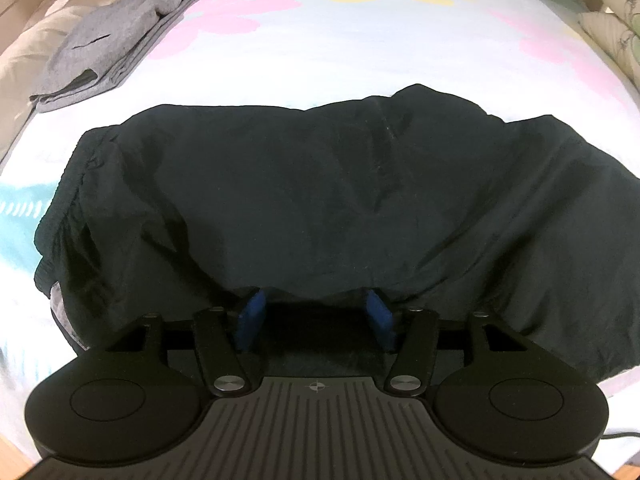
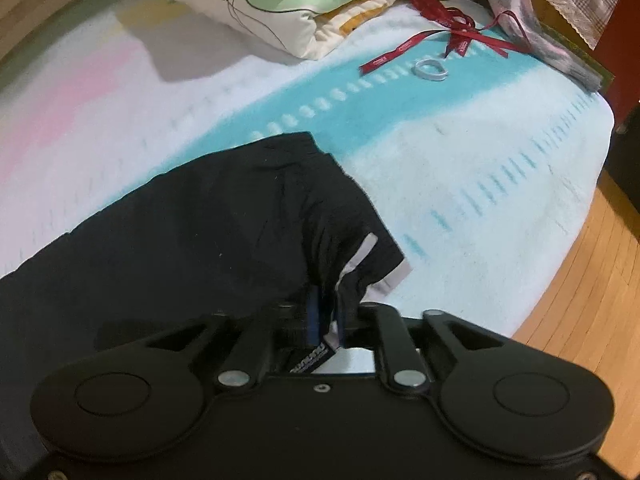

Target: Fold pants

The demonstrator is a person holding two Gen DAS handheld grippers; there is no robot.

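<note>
Black pants [image 1: 320,184] lie crumpled across the flowered bed sheet [image 1: 360,52]. In the left wrist view my left gripper [image 1: 316,312] is low at the pants' near edge, open. Its blue pads [image 1: 252,316] stand wide apart, and the fabric bulges over their tips without being pinched. The right wrist view has the other end of the pants [image 2: 200,232], a leg hem with a white stripe [image 2: 370,248]. My right gripper [image 2: 327,316] is shut on that hem, with the blue pads close together and a fold of cloth between them.
A folded grey garment [image 1: 116,44] lies at the bed's far left. A folded quilt [image 2: 280,4], a red ribbon [image 2: 440,40], a white ring [image 2: 430,69] and a grey cloth [image 2: 520,12] lie beyond the hem. The bed edge meets the wooden floor [image 2: 580,280] on the right.
</note>
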